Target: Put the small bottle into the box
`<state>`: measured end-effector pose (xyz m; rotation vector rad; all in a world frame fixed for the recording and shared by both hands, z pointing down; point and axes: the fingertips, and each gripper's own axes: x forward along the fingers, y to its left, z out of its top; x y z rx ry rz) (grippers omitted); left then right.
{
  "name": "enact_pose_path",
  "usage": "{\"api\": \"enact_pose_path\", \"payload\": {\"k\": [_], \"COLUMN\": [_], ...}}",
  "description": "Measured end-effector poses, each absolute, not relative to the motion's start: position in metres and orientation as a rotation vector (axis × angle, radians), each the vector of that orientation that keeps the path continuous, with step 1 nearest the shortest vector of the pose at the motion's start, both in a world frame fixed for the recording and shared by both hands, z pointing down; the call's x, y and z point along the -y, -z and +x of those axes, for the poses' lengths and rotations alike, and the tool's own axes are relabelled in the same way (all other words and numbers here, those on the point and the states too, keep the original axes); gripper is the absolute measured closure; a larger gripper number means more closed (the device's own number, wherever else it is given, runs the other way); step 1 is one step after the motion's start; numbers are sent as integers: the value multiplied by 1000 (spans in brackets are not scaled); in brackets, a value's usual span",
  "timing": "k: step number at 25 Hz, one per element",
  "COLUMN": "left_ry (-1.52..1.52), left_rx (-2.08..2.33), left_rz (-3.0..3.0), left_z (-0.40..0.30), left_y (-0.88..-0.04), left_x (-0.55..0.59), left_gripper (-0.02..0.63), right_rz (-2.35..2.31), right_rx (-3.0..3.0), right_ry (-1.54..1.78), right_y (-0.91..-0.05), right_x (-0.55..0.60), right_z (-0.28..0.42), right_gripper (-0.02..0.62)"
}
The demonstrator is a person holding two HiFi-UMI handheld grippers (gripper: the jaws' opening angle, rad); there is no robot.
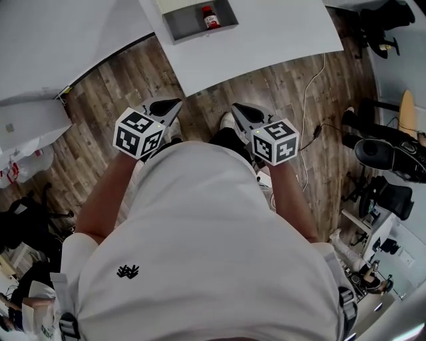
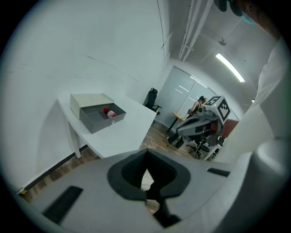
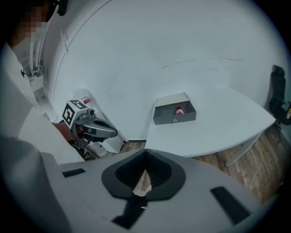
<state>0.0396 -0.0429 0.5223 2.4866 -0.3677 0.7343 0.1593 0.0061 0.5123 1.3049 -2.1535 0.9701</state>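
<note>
The small bottle, red with a white label, lies inside the open grey box on the white table at the top of the head view. Both grippers are held low in front of the person's white shirt, well short of the table. My left gripper and my right gripper are shut with nothing between their jaws. In the left gripper view my left gripper faces the box and bottle from afar. In the right gripper view my right gripper looks at the box with the bottle.
The wooden floor lies between the person and the table. A cable runs across the floor at the right, near black office chairs. White bags sit at the left beside another white surface.
</note>
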Motion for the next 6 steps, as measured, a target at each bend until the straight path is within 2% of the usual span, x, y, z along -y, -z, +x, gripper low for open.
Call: {"api": "enact_pose_path", "payload": {"k": [6], "left_ry": [-806], "left_rx": [336], "left_rz": [2448], "left_z": [83], "left_y": [-537], "left_x": [3], "left_gripper": [600], "right_rz": [1246], "right_rx": [2202], "right_ry": [-906], "right_y": [-510], "right_x": [-24], "right_z": [192], "right_gripper": [591]}}
